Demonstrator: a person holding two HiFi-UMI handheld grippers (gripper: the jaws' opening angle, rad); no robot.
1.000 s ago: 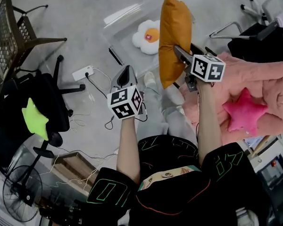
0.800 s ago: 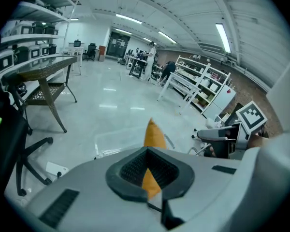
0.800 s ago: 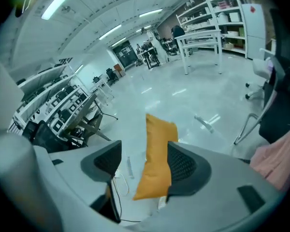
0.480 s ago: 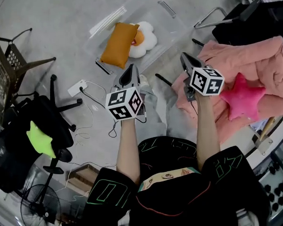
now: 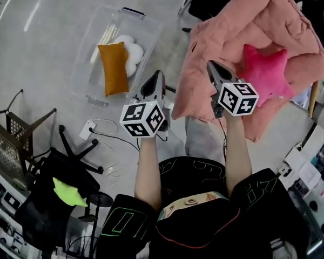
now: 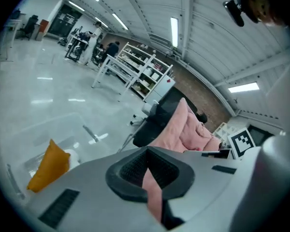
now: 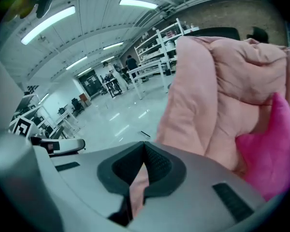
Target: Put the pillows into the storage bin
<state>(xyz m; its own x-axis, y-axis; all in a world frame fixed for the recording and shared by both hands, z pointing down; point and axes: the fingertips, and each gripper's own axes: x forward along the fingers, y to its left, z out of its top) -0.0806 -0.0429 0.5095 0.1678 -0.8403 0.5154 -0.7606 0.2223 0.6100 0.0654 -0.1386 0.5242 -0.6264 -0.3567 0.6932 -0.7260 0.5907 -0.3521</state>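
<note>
**Two pillows binned, both grippers closed**

Polished grey floor (image 5: 38, 53) of a bright workshop with white shelving (image 6: 137, 74). The clear storage bin (image 5: 86, 77) stands on it. The orange pillow (image 5: 114, 68) lies flat inside, long axis along the bin's length, touching the white flower pillow (image 5: 130, 53). Left gripper (image 5: 157, 74) and right gripper (image 5: 212, 65) have jaws pressed together; pink quilt (image 5: 227, 36) shows through each gap, seemingly behind, not pinched.
</note>
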